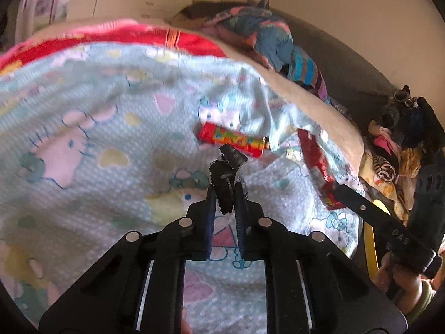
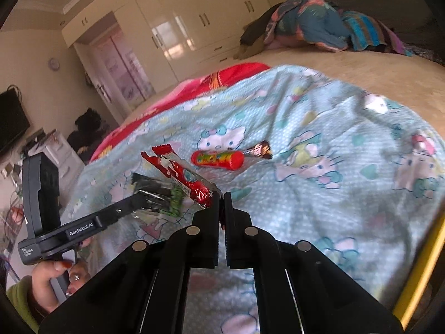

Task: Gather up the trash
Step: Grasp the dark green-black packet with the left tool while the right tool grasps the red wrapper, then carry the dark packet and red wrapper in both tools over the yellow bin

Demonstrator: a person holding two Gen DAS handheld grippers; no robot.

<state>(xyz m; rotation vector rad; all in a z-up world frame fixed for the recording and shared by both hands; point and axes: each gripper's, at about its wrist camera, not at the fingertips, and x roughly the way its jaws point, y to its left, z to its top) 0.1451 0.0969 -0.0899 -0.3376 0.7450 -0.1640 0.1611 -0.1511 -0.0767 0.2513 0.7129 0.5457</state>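
Observation:
My left gripper [image 1: 225, 189] is shut on a black wrapper [image 1: 225, 178], held above the light blue Hello Kitty blanket [image 1: 83, 139]; it also shows in the right wrist view [image 2: 155, 192]. My right gripper [image 2: 221, 197] is shut on a red and white wrapper [image 2: 183, 175], which also shows in the left wrist view [image 1: 317, 164]. A red candy tube [image 1: 233, 139] lies on the blanket just beyond the left gripper; in the right wrist view it [image 2: 217, 159] lies ahead, with a small brown wrapper [image 2: 260, 149] beside it.
The bed [image 2: 347, 66] has a beige sheet, a red blanket [image 2: 222, 79] and a pile of colourful clothes [image 2: 314, 22] at the far end. More clothes [image 1: 389, 150] lie at the right. White wardrobes [image 2: 180, 30] stand behind. A yellow edge [image 2: 417, 272] runs at the right.

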